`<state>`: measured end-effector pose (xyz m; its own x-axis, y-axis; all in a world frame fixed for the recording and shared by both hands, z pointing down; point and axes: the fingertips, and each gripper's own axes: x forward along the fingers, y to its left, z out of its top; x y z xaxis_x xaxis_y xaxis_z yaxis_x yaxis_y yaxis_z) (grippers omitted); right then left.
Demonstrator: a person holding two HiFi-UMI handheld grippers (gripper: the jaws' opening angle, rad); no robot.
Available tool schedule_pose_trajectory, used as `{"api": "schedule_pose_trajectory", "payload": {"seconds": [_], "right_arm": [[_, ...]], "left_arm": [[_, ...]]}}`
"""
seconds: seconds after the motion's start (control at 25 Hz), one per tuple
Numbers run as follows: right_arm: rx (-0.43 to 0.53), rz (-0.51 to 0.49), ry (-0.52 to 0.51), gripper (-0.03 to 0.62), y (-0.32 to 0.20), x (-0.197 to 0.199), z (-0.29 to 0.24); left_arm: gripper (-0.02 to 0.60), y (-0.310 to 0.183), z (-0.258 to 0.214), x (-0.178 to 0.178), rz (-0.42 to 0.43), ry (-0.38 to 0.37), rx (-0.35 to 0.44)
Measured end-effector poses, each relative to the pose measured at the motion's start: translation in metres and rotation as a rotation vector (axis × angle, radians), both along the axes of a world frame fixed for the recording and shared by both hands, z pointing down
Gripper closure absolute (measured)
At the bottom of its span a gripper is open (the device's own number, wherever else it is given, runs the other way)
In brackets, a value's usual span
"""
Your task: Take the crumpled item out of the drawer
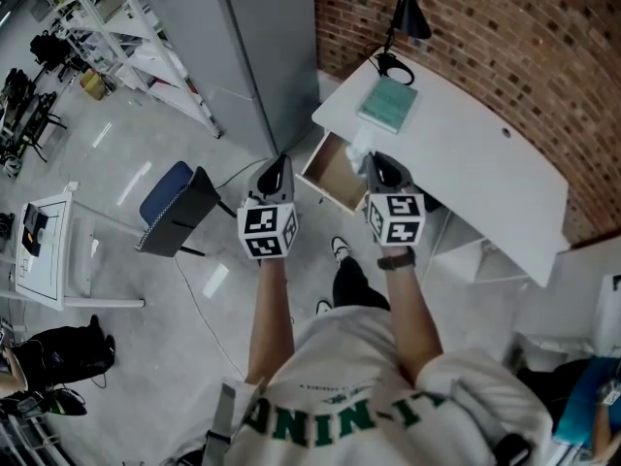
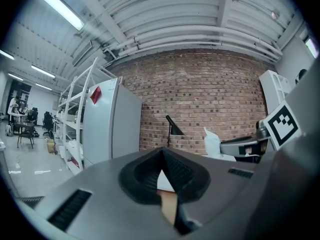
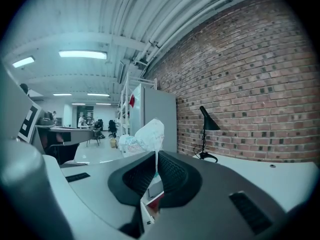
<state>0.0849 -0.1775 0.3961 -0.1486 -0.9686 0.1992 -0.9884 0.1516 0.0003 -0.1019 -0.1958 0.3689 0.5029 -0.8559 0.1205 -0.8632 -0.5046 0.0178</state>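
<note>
The crumpled item (image 3: 146,136), a white, thin bag-like wad, sticks up from between the jaws of my right gripper (image 3: 156,173), which is shut on its lower end. In the head view it shows as a pale lump (image 1: 356,150) at the tip of the right gripper (image 1: 375,162), above the right end of the open wooden drawer (image 1: 326,176). My left gripper (image 1: 278,161) hovers just left of the drawer. Its jaws (image 2: 160,160) are shut with nothing between them. From the left gripper view the crumpled item (image 2: 212,144) shows held up at the right.
The drawer hangs under a white desk (image 1: 475,168) against a brick wall, with a teal book (image 1: 388,105) and a black lamp (image 1: 406,13) on top. A tall grey cabinet (image 1: 257,47) stands to the left. A blue chair (image 1: 175,207) sits on the floor behind.
</note>
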Motion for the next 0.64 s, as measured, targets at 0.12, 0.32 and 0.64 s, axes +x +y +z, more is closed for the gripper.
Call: {"api": "schedule_pose_trajectory", "payload": {"seconds": [0.12, 0.32, 0.64], "right_arm": [[-0.003, -0.007, 0.0, 0.579, 0.002, -0.002, 0.003], [-0.01, -0.002, -0.007, 0.579, -0.002, 0.008, 0.005], [-0.076, -0.027, 0.018, 0.579, -0.038, 0.011, 0.042]], "left_arm": [[0.588, -0.001, 0.003, 0.003, 0.006, 0.008, -0.005], [0.588, -0.004, 0.012, 0.021, 0.054, -0.008, -0.022], [0.588, -0.04, 0.044, 0.033, 0.053, 0.001, -0.037]]}}
